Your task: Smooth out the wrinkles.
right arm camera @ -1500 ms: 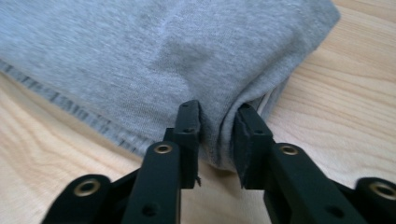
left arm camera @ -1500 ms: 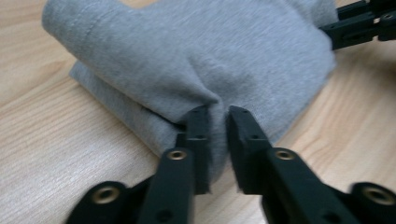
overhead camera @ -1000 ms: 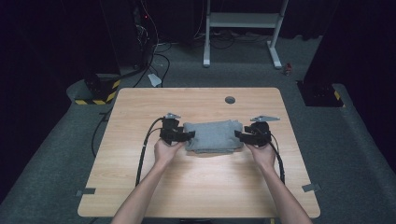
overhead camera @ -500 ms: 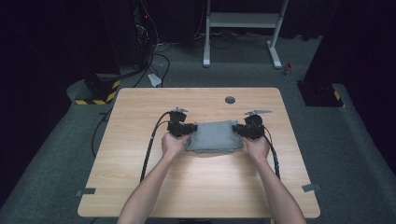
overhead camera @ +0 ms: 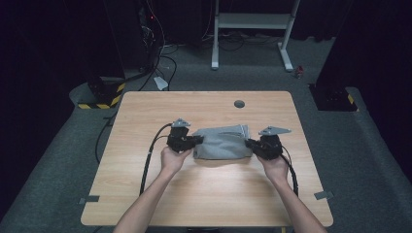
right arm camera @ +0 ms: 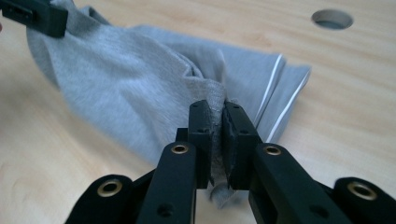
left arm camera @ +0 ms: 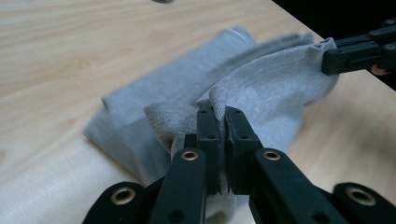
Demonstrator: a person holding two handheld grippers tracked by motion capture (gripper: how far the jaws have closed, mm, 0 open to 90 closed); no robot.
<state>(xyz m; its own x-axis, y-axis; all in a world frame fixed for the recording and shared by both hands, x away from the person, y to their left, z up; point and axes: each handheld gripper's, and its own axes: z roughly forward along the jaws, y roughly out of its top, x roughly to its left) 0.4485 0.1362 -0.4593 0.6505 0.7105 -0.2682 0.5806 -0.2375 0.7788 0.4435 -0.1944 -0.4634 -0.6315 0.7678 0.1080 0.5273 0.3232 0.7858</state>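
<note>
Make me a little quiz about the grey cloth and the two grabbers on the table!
1. True or false: the left gripper is shut on the grey cloth.
2. What does the right gripper pinch? A) a cable B) the grey cloth C) nothing
3. What round thing marks the wooden table beyond the cloth?

Key
1. True; its jaws have just been closing on a fold.
2. B
3. A small round hole.

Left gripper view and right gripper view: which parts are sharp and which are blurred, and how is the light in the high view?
Left gripper view: the hand-held gripper is sharp, the grey cloth behind smears at its far edge. Right gripper view: sharp at its own hand-held gripper, soft on the table hole. High view: the table is evenly lit, with darkness around.
</note>
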